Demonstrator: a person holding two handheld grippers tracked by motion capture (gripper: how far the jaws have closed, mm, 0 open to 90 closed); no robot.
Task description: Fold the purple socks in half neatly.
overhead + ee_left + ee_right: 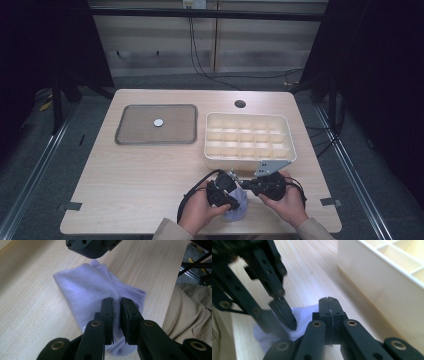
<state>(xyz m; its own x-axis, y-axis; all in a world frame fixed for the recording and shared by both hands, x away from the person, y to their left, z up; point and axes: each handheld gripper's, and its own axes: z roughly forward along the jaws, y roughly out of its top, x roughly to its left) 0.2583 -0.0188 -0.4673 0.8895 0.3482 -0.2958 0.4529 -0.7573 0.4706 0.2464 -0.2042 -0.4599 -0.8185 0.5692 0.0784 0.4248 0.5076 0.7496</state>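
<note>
Your left gripper (117, 302) has its jaws nearly together, pinching a fold of the pale lilac knitted sock (85, 290) lying beneath it at the table's near edge; your right gripper (328, 301), fully closed and seemingly empty, hovers just beside it. The thin pinch could slip if you lift sharply, dropping the sock off the edge. Both hands angle inward and down, close together, just below the cream plastic compartment box (248, 136).

sock (87, 292) lower end hidden behind left tongs (117, 302), small round thing on tray (158, 122) too small to tell

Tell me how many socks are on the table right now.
1. A single pale lilac knitted sock lies folded at the near edge of the light wooden table, between the two hand-held grippers. Another could be hidden under the hands.
</note>
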